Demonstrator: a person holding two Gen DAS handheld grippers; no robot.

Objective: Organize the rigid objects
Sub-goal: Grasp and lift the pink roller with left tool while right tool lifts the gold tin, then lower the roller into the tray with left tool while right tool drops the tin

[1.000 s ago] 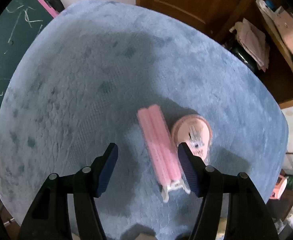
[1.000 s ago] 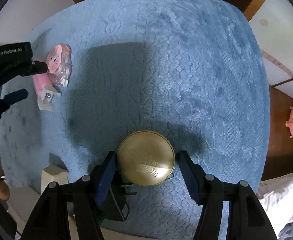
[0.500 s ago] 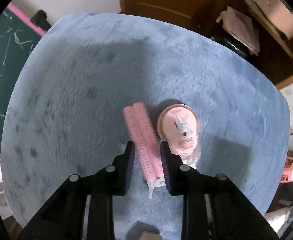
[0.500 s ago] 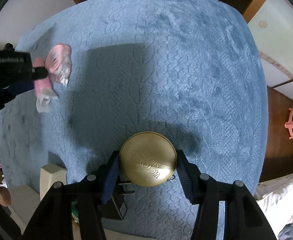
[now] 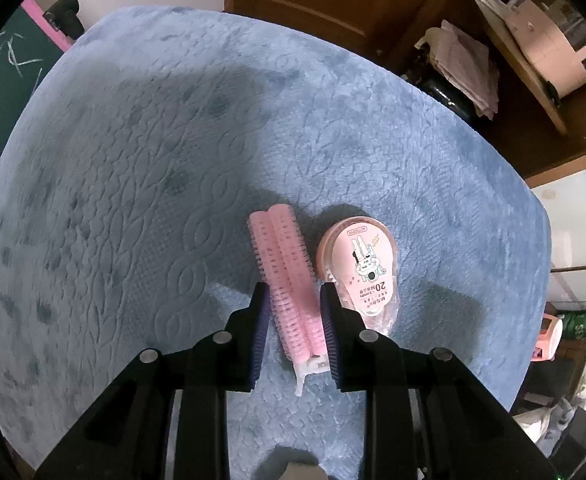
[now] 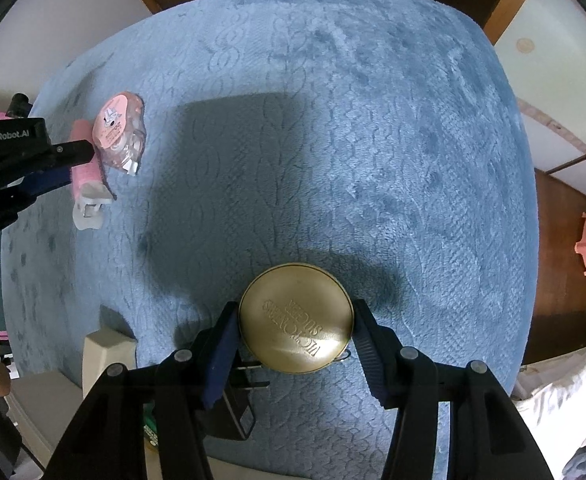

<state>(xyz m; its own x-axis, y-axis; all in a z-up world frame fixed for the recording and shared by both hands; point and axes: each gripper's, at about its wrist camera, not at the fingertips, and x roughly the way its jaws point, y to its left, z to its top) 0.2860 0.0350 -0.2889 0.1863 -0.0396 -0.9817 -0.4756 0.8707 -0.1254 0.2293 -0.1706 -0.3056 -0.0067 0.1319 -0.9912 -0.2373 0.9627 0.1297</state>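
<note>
Gripping a pink bristled hair-roller clip, the left gripper has its blue-padded jaws drawn narrow against the clip's two sides near its white handle end, above the blue embossed plush cloth covering the table. Just beside the clip, to the right: a pink round correction-tape dispenser in clear wrap, cartoon label upward, lying on the cloth. Beyond the cloth: a brown wooden door and shelves holding folded fabric and a pink box. Right gripper: jaws set partway, pressed on either side of a round brass-coloured tin with an embossed lid, near the cloth's front edge. A black plug adapter lies below its left finger.
</note>
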